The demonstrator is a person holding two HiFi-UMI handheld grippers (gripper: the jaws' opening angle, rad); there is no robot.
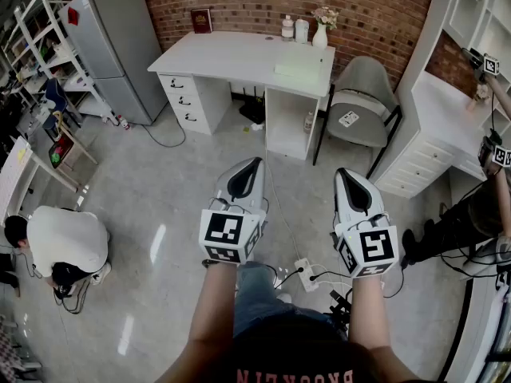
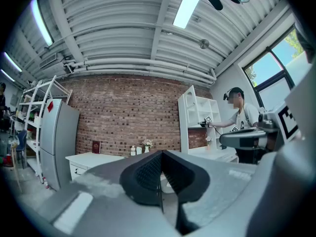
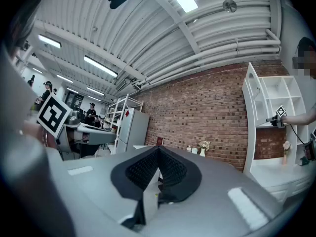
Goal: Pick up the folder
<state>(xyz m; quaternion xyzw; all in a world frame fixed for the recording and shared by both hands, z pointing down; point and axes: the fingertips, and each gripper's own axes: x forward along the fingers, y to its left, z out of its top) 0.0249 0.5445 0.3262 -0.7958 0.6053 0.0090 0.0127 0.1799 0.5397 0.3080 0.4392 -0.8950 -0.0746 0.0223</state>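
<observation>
— So, which step are we on?
— The approach, I'd say. The left claw [image 1: 254,163] is pinched together with nothing in it. The right claw [image 1: 345,174] is the same, and both are held level.
— And the folder?
— Probably the pale green flat thing [image 1: 299,64] on the white desk [image 1: 215,54], well ahead of both claws and between their lines.
— How does it lie?
— Flat. Its long side seems to run across the claws' aim, though it's too far off to be sure.
— Next?
— Walk up, spread one claw, and take an overhanging edge.
</observation>
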